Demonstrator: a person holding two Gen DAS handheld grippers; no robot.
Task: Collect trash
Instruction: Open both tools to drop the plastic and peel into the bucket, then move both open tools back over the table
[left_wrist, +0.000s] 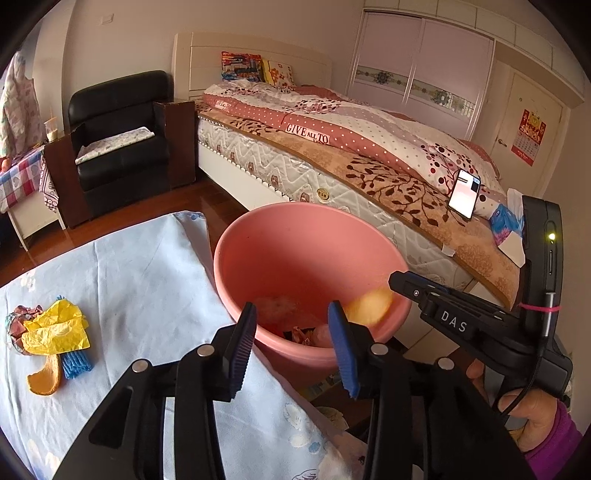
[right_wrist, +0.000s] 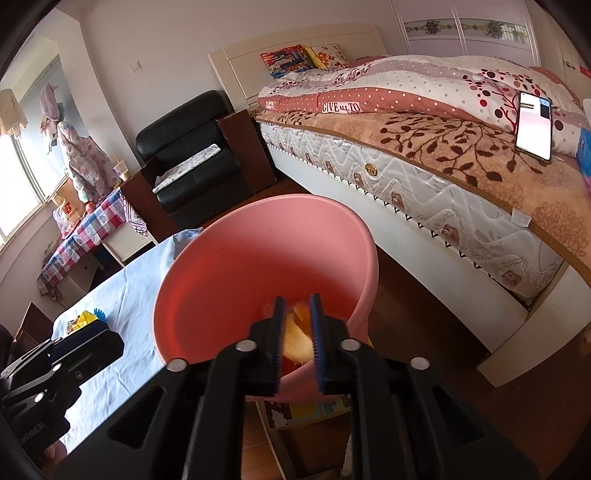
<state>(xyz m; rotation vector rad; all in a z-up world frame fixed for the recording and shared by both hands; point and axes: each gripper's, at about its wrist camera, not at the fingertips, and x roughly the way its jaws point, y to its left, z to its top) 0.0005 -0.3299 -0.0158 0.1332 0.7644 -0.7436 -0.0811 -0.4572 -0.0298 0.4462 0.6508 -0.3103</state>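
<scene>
A pink bucket (left_wrist: 303, 251) stands beside the table, with scraps at its bottom. My left gripper (left_wrist: 295, 350) is open and empty over the table's edge by the bucket. My right gripper (right_wrist: 297, 332) hangs over the bucket (right_wrist: 236, 266), fingers slightly apart, with a blurred orange peel (right_wrist: 295, 339) between them; the peel also shows blurred in the left wrist view (left_wrist: 369, 306). Whether the pads still touch it I cannot tell. On the table lie yellow wrappers (left_wrist: 55, 328), crumpled foil paper (left_wrist: 18, 321), an orange peel (left_wrist: 46, 376) and blue foam net (left_wrist: 75, 363).
The table has a light blue cloth (left_wrist: 147, 288). A bed (left_wrist: 369, 147) with a phone (left_wrist: 464, 194) on it runs along the right. A black armchair (left_wrist: 118, 140) stands at the back, a checked side table (left_wrist: 18, 177) at far left.
</scene>
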